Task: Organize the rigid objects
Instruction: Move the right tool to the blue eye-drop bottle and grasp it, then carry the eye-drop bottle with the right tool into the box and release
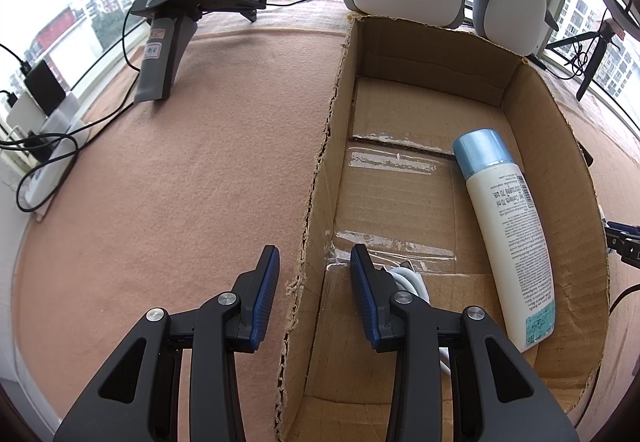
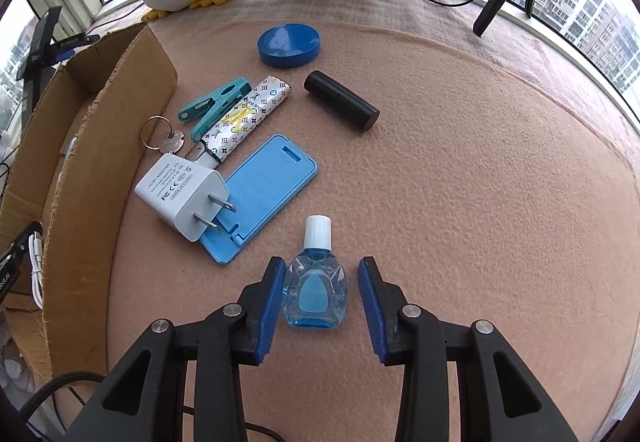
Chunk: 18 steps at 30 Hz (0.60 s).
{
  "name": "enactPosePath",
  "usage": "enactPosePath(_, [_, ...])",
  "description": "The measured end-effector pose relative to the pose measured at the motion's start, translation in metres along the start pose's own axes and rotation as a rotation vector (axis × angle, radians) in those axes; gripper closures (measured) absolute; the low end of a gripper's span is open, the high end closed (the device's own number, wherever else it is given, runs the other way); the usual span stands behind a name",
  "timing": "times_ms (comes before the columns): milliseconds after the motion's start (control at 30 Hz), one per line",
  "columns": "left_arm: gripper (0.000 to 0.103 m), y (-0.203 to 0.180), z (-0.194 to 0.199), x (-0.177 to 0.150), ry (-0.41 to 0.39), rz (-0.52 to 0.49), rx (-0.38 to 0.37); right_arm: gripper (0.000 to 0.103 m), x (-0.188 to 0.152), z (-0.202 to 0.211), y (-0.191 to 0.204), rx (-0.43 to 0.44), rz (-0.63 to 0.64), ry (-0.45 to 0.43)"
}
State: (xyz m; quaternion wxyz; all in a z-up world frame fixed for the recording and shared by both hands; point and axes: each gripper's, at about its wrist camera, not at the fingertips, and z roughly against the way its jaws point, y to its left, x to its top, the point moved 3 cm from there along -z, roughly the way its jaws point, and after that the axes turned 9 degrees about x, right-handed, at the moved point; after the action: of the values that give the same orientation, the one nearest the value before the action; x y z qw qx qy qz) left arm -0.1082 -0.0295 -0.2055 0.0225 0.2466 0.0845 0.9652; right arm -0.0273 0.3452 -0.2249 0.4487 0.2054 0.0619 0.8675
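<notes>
Felt tabletop (image 2: 460, 182): eye-drop bottle (image 2: 315, 282) between open right gripper (image 2: 322, 302) jaws.

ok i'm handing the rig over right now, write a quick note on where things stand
Left gripper: open, empty, straddling the cardboard box's torn left wall.
Right gripper: open, fingers either side of the small blue dropper bottle lying on the cloth, not yet closed.
Done: white lotion bottle and a white cable are in the box.
Left on the cloth: dropper bottle, white charger, blue phone stand, keys, patterned lighter, teal clip, black cylinder, blue round lid.
</notes>
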Motion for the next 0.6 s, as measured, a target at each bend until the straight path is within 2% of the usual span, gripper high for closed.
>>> enactPosePath(33, [0.067, 0.000, 0.000, 0.000, 0.000, 0.000, 0.000, 0.075, 0.000, 0.000, 0.002, -0.001, 0.011, 0.001])
enactPosePath(300, [0.067, 0.000, 0.000, 0.000, 0.000, 0.000, -0.001, 0.076, -0.001, 0.004, 0.000, 0.010, -0.002, -0.011])
enactPosePath(600, [0.067, 0.000, 0.000, 0.000, -0.001, -0.001, 0.001, 0.076, 0.011, 0.048, 0.018, 0.068, 0.007, -0.110])
